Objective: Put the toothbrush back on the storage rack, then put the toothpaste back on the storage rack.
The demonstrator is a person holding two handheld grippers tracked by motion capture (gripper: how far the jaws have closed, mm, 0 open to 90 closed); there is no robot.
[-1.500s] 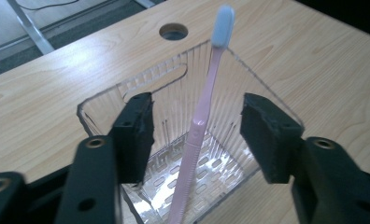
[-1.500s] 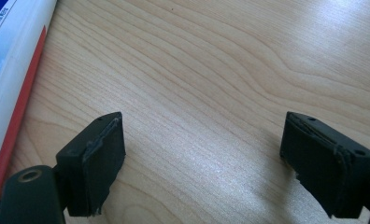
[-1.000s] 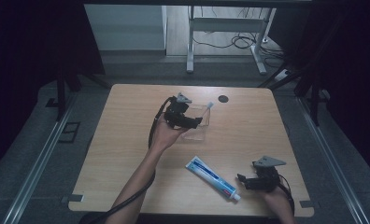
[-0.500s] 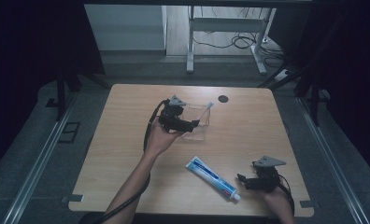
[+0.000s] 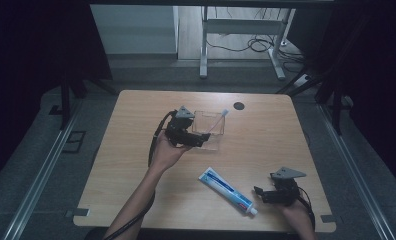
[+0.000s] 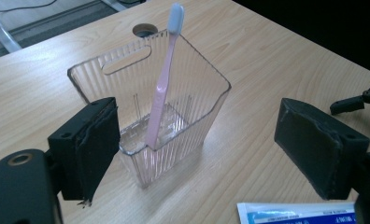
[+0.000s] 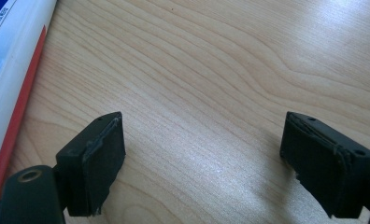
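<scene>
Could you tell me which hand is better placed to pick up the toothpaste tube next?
Probably the right: its open tool sits beside the toothpaste tube, while the left tool is at the clear holder.

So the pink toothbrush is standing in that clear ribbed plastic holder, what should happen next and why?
Probably the right claw should close in on the blue and white toothpaste tube. The pink toothbrush already leans in the clear ribbed plastic holder, both claws are open, and the tube lies beside the right one.

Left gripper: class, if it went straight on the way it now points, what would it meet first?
Probably the clear holder with the toothbrush standing in it. The left gripper has open jaws and the holder sits just ahead between them.
</scene>
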